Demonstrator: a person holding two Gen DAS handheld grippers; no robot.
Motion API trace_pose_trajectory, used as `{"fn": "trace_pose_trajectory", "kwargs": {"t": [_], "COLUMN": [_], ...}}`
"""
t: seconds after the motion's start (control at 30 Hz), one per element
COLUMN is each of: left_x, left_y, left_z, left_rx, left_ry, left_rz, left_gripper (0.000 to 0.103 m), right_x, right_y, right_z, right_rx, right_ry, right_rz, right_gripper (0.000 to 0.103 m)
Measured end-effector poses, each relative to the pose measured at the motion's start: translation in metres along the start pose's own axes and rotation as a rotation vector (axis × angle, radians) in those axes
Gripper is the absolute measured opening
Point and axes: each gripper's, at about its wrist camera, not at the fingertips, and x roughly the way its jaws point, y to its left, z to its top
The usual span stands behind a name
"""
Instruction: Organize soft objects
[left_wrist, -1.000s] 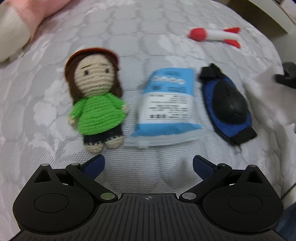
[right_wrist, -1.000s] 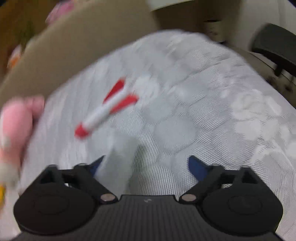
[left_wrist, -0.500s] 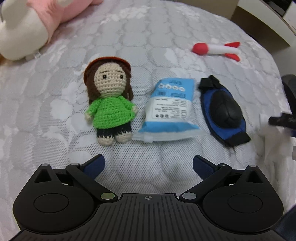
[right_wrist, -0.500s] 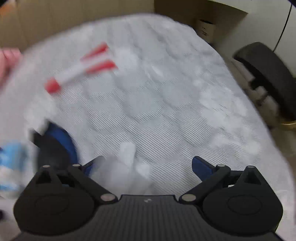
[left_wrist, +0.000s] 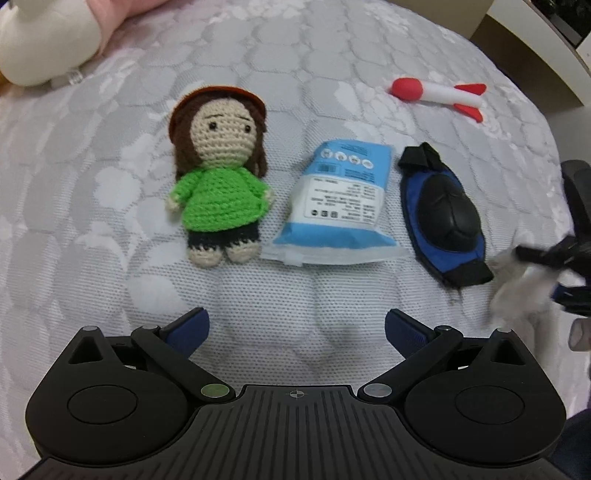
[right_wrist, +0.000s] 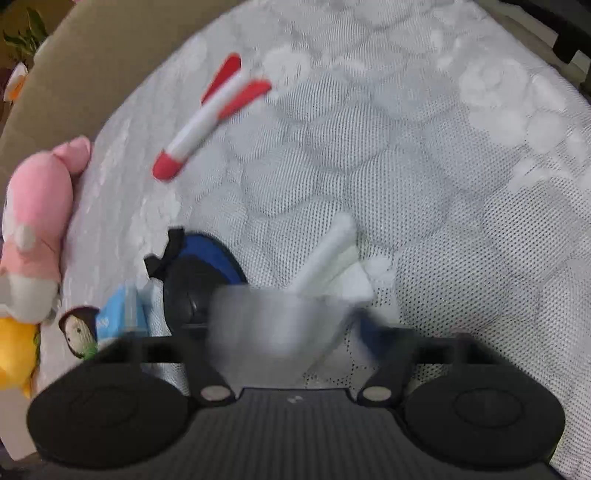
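On the quilted grey bed cover (left_wrist: 110, 221) lie a crocheted doll in a green jumper (left_wrist: 221, 192), a blue-and-white soft pack (left_wrist: 340, 206) and a blue pad with a black cap (left_wrist: 443, 214), side by side. A red-and-white foam rocket (left_wrist: 436, 92) lies farther back. My left gripper (left_wrist: 295, 328) hovers open in front of the pack, holding nothing. My right gripper (right_wrist: 288, 332) is blurred, its jaws drawn in on a white soft cloth (right_wrist: 332, 258) just right of the pad (right_wrist: 207, 258). The same cloth (left_wrist: 517, 291) shows at the right edge of the left wrist view.
A pink-and-cream plush (left_wrist: 48, 44) lies at the back left of the bed, with a yellow plush (right_wrist: 14, 350) beside it. A brown board (right_wrist: 92, 66) borders the far side. The rocket (right_wrist: 207, 122) has open cover to its right. A dark chair (left_wrist: 576, 184) stands off the bed's right edge.
My right gripper swung back toward the pad and its jaws went from wide open to drawn in on the white cloth. The left gripper stayed open and shifted slightly over the row.
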Motion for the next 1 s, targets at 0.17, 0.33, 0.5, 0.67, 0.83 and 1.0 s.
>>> {"fn": "trace_pose_trajectory", "kwargs": {"t": [0.17,0.33,0.5,0.67,0.83,1.0], "left_x": [-0.001,0.016,0.022,0.024,0.024,0.021], "left_y": [0.004,0.011,0.015,0.013,0.014,0.020], "left_z": [0.004,0.011,0.013,0.012,0.010,0.008], "left_rx": [-0.057,-0.098,-0.122,-0.138,-0.141,-0.193], "left_ry": [-0.012,0.033,0.057,0.082,0.099,0.101], "left_rz": [-0.073,-0.081,-0.072,-0.108,-0.111,-0.133], "left_gripper": [0.103,0.103,0.103,0.103,0.103,0.103], "right_x": [-0.015,-0.015,0.022,0.017,-0.022,-0.041], "right_y": [0.017,0.039,0.043,0.036,0.043,0.038], "right_z": [0.013,0.021,0.024,0.022,0.020,0.036], "right_rx": [-0.094,-0.272,-0.404,-0.393,-0.384,-0.271], "right_ry": [-0.184,-0.216,-0.108,-0.151,-0.343,-0.219], "right_rz": [-0.027,0.064,-0.178,-0.305,-0.241,-0.017], "right_gripper": [0.038,0.055,0.061,0.085,0.097,0.102]}}
